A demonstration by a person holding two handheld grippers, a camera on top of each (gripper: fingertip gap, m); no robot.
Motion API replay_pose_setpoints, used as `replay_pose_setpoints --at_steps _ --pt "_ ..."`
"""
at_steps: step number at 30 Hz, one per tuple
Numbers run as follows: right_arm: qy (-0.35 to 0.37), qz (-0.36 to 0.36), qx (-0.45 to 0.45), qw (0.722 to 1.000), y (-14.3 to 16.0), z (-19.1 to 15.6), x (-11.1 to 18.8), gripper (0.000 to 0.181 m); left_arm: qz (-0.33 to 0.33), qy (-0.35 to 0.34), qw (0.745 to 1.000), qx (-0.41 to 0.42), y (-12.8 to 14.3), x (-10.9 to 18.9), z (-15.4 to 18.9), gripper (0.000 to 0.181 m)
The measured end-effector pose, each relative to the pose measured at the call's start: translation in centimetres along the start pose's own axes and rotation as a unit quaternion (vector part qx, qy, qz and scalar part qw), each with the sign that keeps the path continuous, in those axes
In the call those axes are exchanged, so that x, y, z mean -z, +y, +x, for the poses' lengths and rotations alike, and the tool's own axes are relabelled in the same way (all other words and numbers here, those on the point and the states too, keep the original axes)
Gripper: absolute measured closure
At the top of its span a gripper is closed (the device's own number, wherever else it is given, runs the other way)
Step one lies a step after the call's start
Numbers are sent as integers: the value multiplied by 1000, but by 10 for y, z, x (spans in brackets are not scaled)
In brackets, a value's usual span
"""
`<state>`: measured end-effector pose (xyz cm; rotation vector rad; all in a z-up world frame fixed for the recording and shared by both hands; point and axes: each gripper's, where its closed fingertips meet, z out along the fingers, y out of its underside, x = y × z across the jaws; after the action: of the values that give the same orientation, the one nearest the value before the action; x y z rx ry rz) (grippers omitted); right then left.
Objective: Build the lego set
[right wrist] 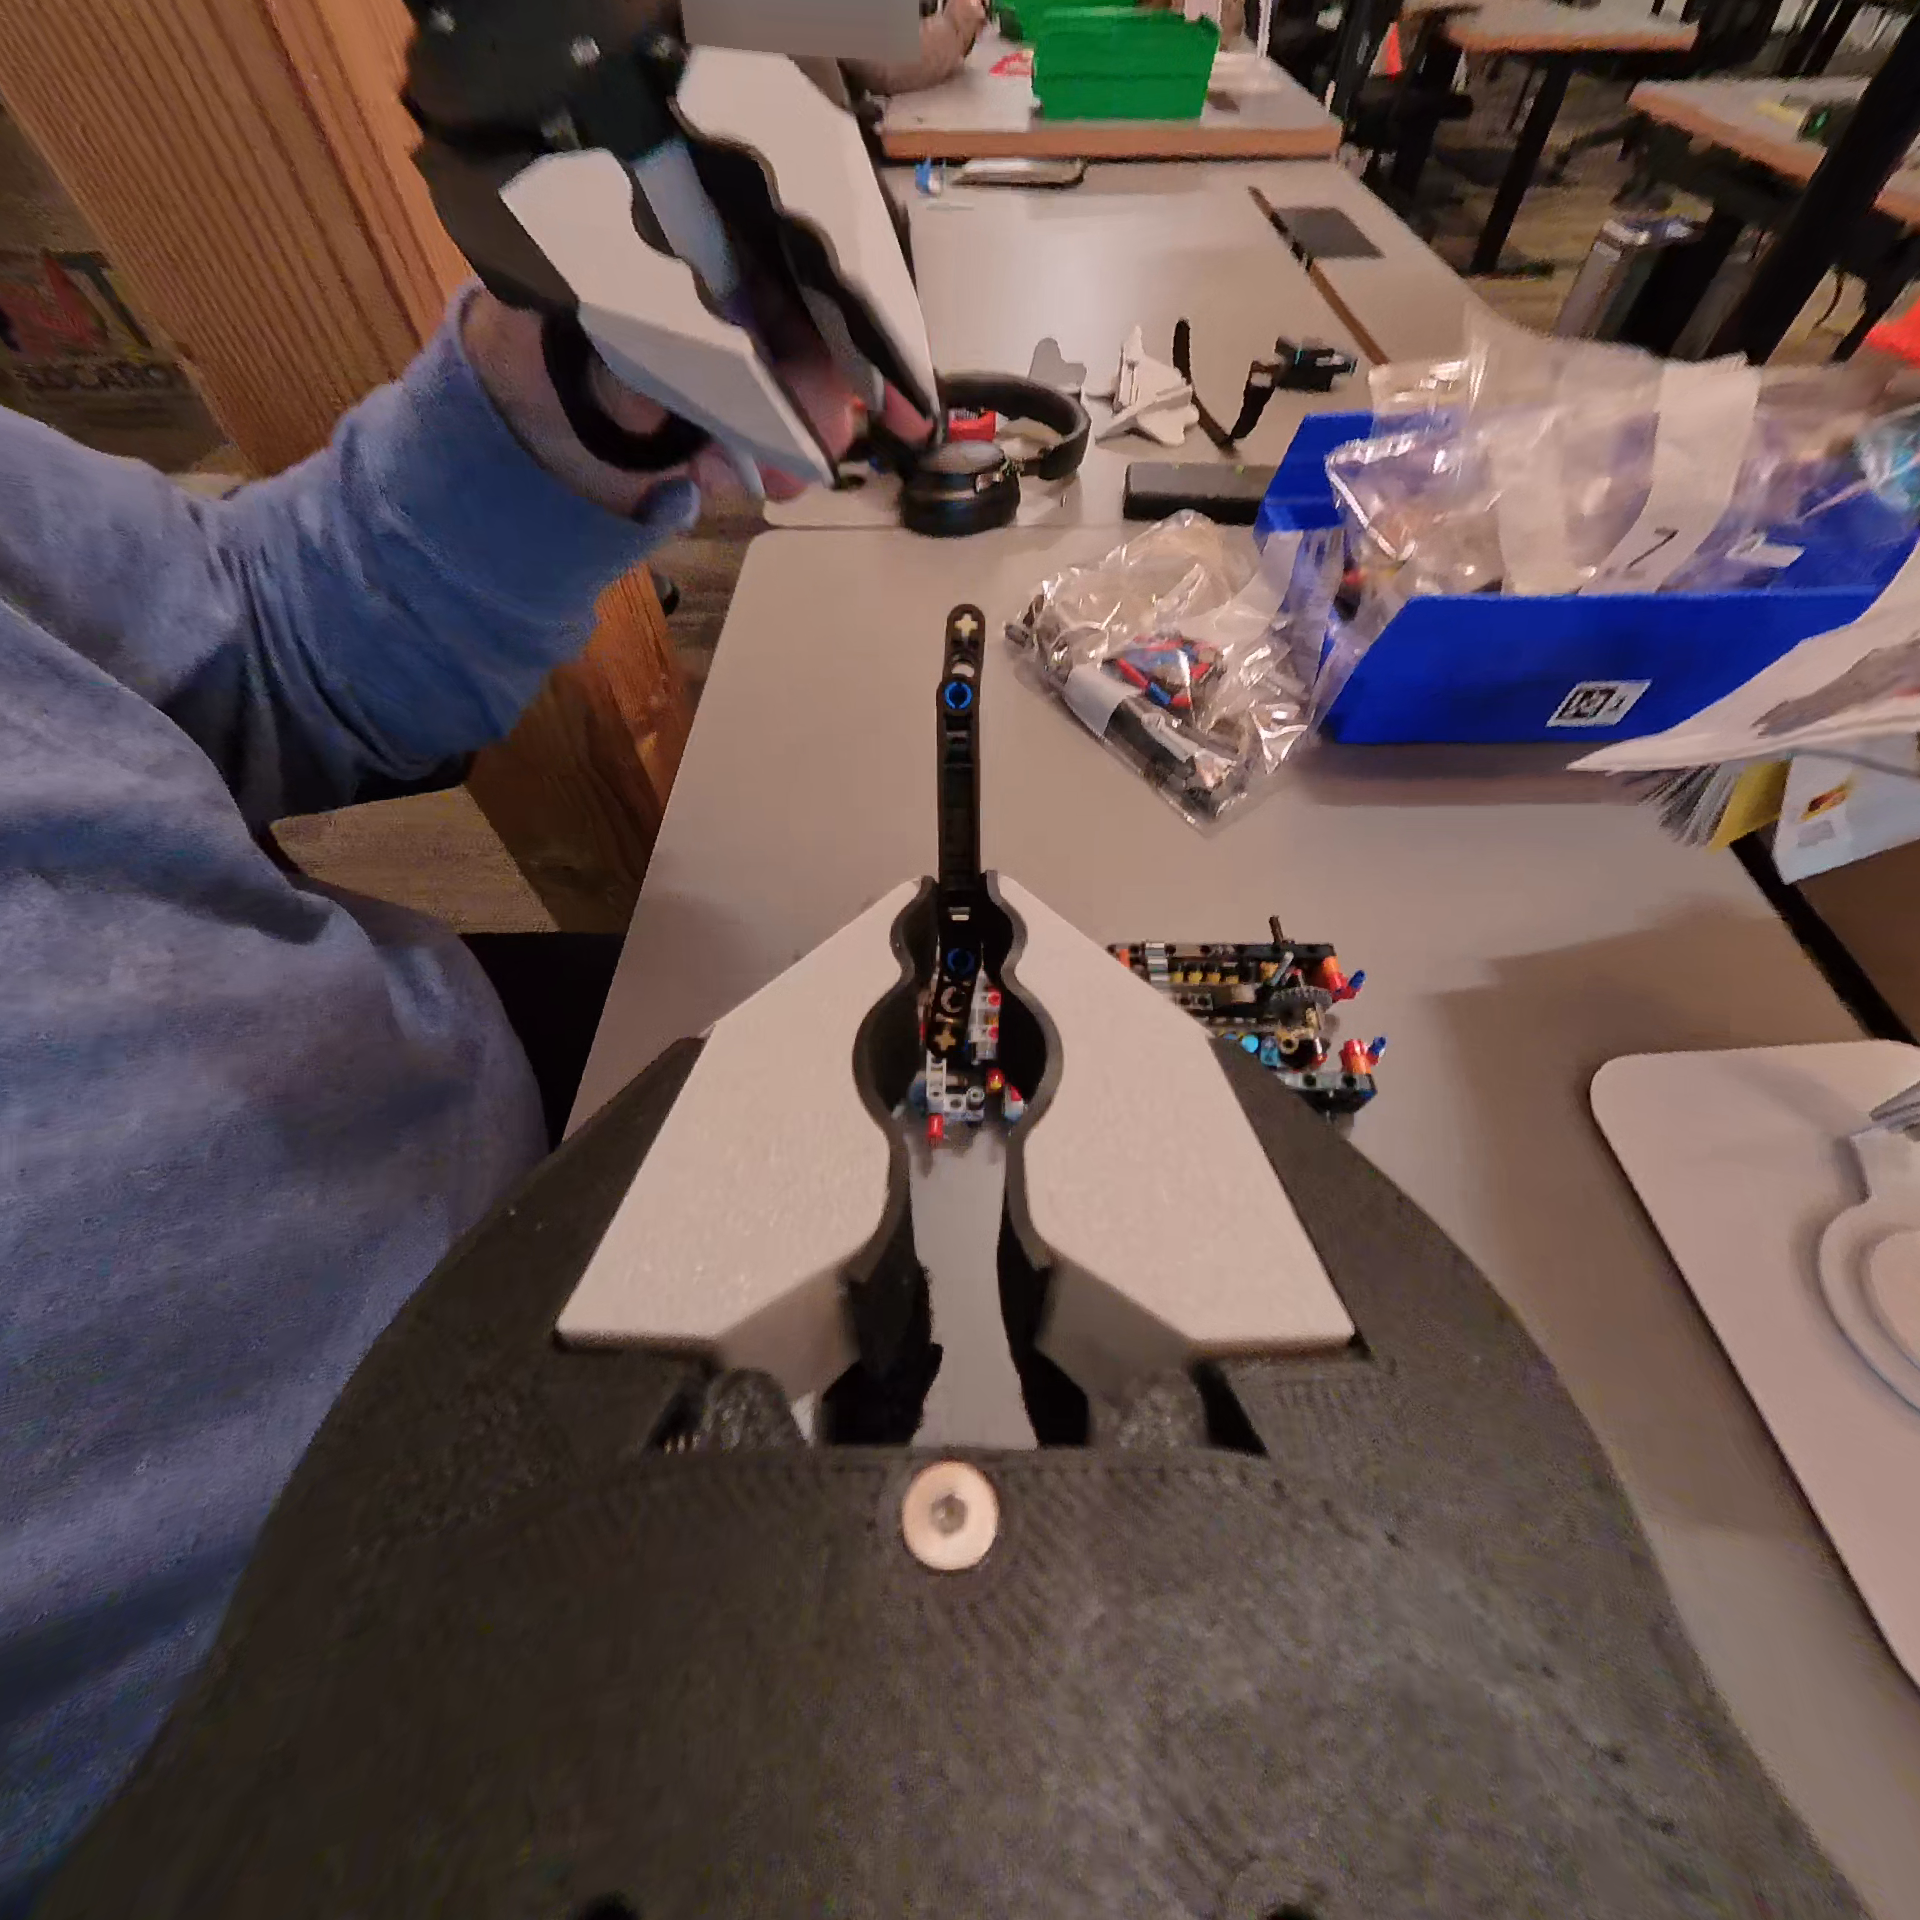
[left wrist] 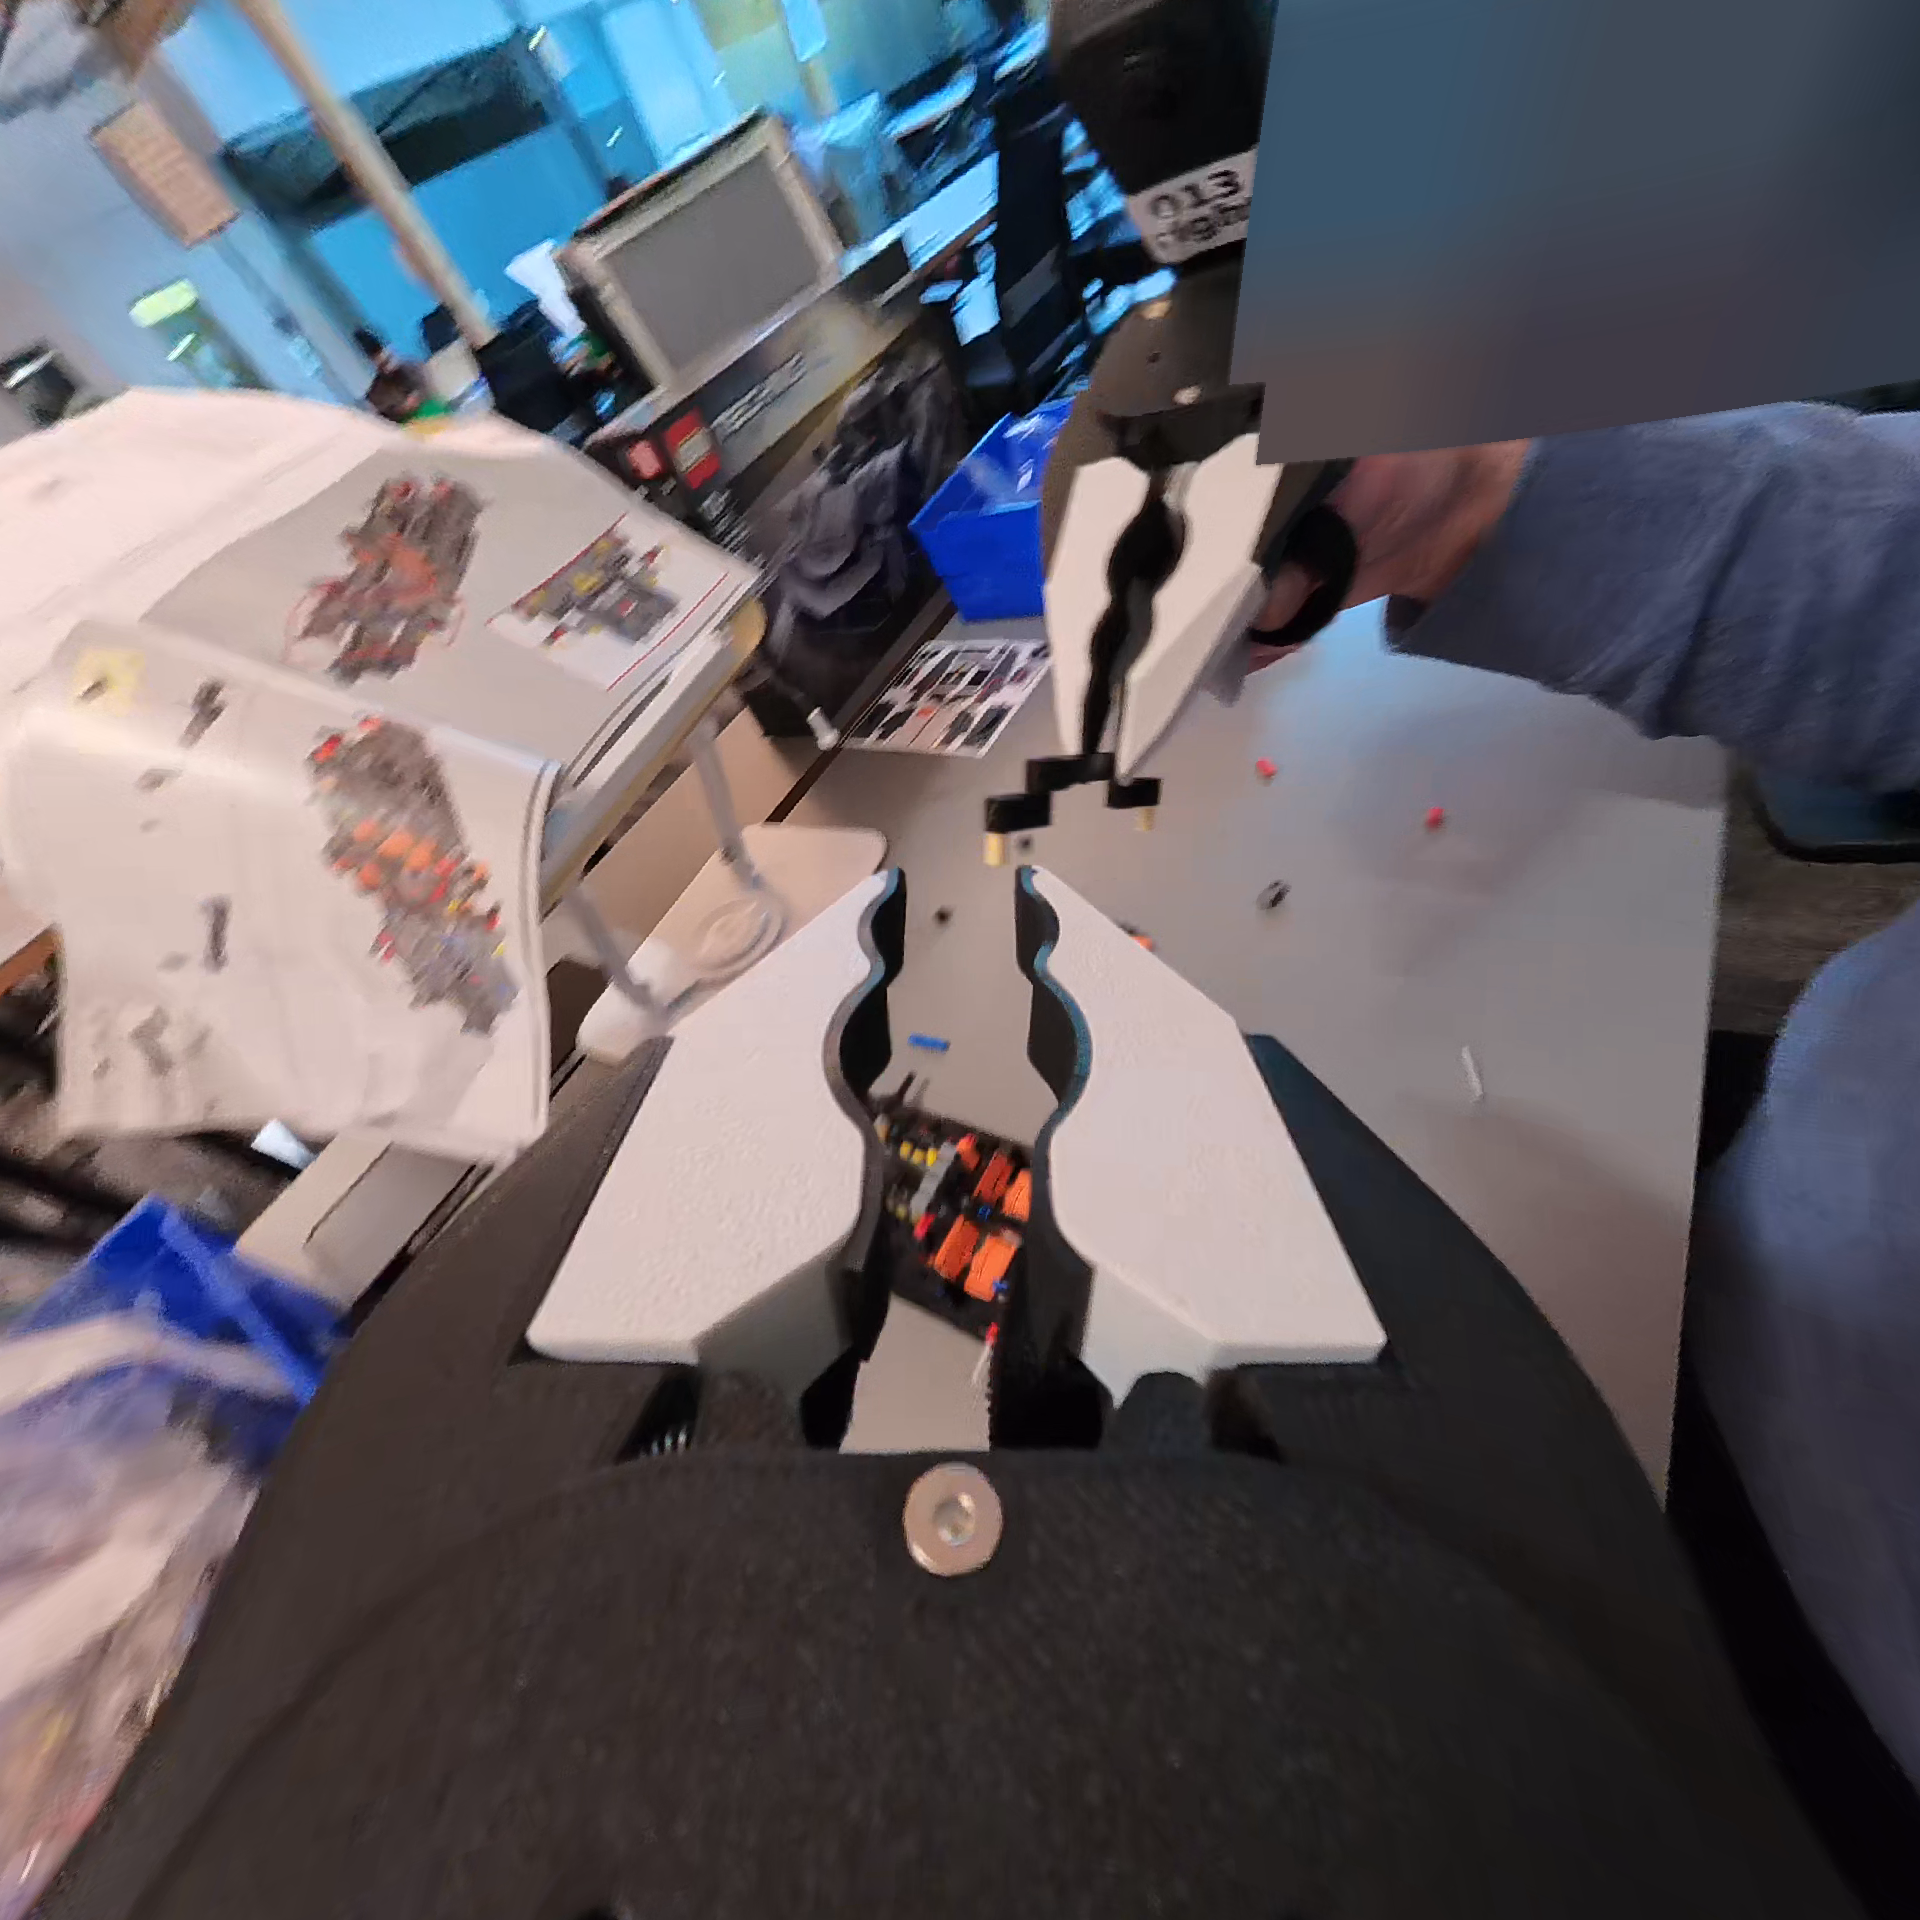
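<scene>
Lego work is shown from two claw-mounted cameras above a grey table [right wrist: 1403,935]. One landmark is used throughout: the partly built model [right wrist: 1262,1013], a black frame with orange, red and blue parts lying flat on the table. A long black beam [right wrist: 958,769] with blue pins and tan pegs is clamped in the right claw [right wrist: 958,894], whose jaws are closed narrowly around its near end; the beam is held in the air, up and to the left of the model and clear of it. In the left camera the same beam [left wrist: 1070,795] is seen hanging from the right claw [left wrist: 1107,774]. The left claw [left wrist: 961,883] is held moderately wide and grips nothing; the model [left wrist: 961,1210] is glimpsed through the gap low between its jaws, so it lies below and nearer than the fingertips. Beyond the model, a clear bag of parts [right wrist: 1164,675] and a blue bin [right wrist: 1579,655] are seen; an open instruction booklet [left wrist: 312,675] stands off to the side. Judged from this, the thin grip on one end may let the beam pivot or slip when pressed, and its pegs could miss their holes. Loose small parts [left wrist: 1434,818] scattered farther out on the table could be knocked away.
</scene>
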<state>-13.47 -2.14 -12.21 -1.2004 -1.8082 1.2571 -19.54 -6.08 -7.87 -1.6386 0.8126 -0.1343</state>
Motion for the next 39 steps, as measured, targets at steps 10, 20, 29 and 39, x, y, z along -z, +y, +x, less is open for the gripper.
replay_pose_setpoints --at_steps 10,20,29,39 --pt "-38 -66 -38 996 34 -5 -26 176 -107 -40 993 29 64 4 -2 163" --pt "-84 -96 -92 988 55 -14 -51 176 -92 21 992 80 84 -17 19 163" --pt "-104 -76 -110 986 53 -15 -52 176 -77 57 990 102 87 -27 31 162" --pt "-107 -80 -114 984 56 -16 -58 177 -68 68 989 109 89 -31 35 171"
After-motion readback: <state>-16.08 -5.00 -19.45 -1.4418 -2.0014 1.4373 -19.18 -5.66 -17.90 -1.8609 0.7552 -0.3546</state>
